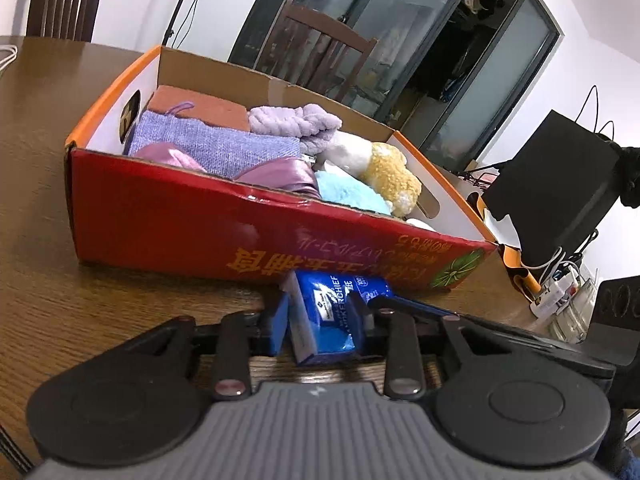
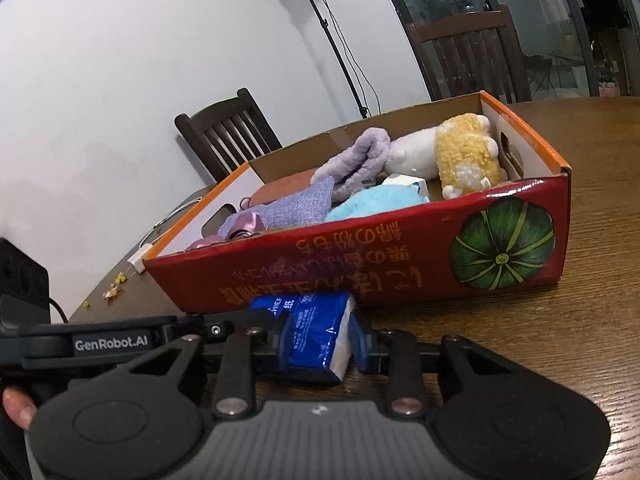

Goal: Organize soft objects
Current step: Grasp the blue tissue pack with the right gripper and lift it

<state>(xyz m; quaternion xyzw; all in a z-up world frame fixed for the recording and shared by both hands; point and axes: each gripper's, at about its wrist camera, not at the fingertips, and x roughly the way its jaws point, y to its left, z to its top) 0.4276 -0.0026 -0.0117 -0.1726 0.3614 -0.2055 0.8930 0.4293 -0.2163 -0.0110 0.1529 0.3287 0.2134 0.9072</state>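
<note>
The blue tissue pack lies on the wooden bench right against the near wall of the red cardboard box, and both tools bracket it at once. In the left wrist view the left tool has its blue pads narrowed on the pack's two flanks; in the right wrist view the right tool does the same from its own side — whether each is truly pressing or only touching I cannot tell. Two grips probably serve to steady a squashy, slippery packet before it is raised over the box wall.

The pack's long axis runs from 6 toward 12 o'clock in each view, its far end pointing at the box, tipped slightly toward 11 in the left view. Inside the box already sit a yellow-and-white plush, a lilac cloth and a pale blue fluffy item — free room looks likeliest near the 1 o'clock end.
</note>
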